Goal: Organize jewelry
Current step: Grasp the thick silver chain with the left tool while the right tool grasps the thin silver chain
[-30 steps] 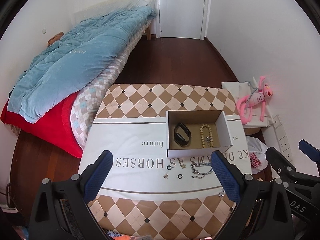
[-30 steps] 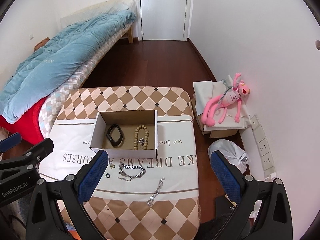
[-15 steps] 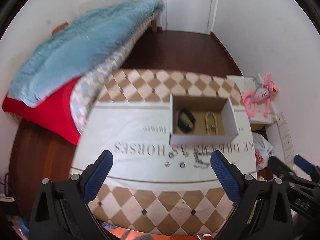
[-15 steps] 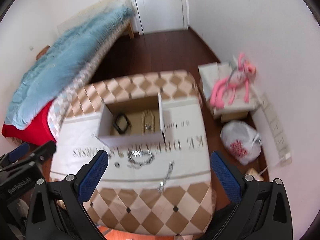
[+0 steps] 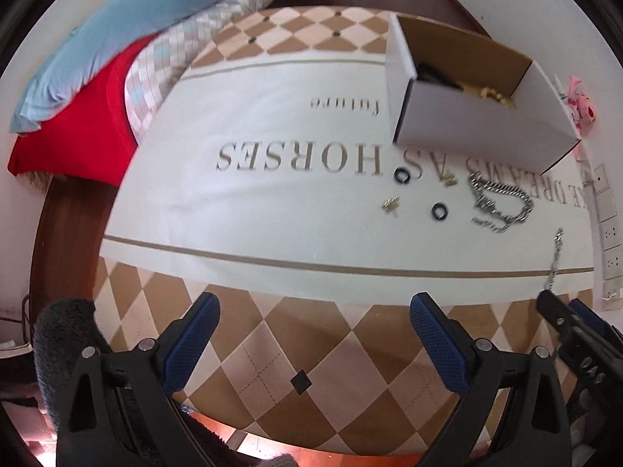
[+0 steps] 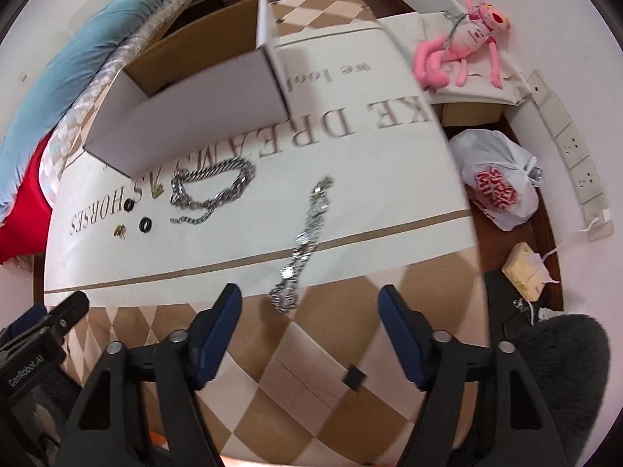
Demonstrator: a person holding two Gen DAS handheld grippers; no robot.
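A white cardboard box (image 5: 479, 132) stands on the cloth-covered table (image 5: 272, 210); a black band (image 5: 434, 74) and gold beads (image 5: 494, 96) lie inside it. In front of it lie two black rings (image 5: 402, 176) (image 5: 439, 211), two small gold pieces (image 5: 390, 204) (image 5: 448, 180), a thick silver chain (image 5: 500, 206) and a thin silver chain (image 6: 305, 239). My left gripper (image 5: 311, 334) is open and empty above the table's near edge. My right gripper (image 6: 309, 325) is open and empty, just short of the thin chain's near end. The box also shows in the right wrist view (image 6: 202, 105).
A bed with a blue quilt (image 5: 128, 27) and red blanket (image 5: 74, 124) is to the left. Right of the table are a pink plush toy (image 6: 459, 50), a white plastic bag (image 6: 498, 186) and wall sockets (image 6: 576, 155).
Both grippers have dropped and moved in close over the table's near edge. The jewelry and box now look much larger. Nothing was picked up.
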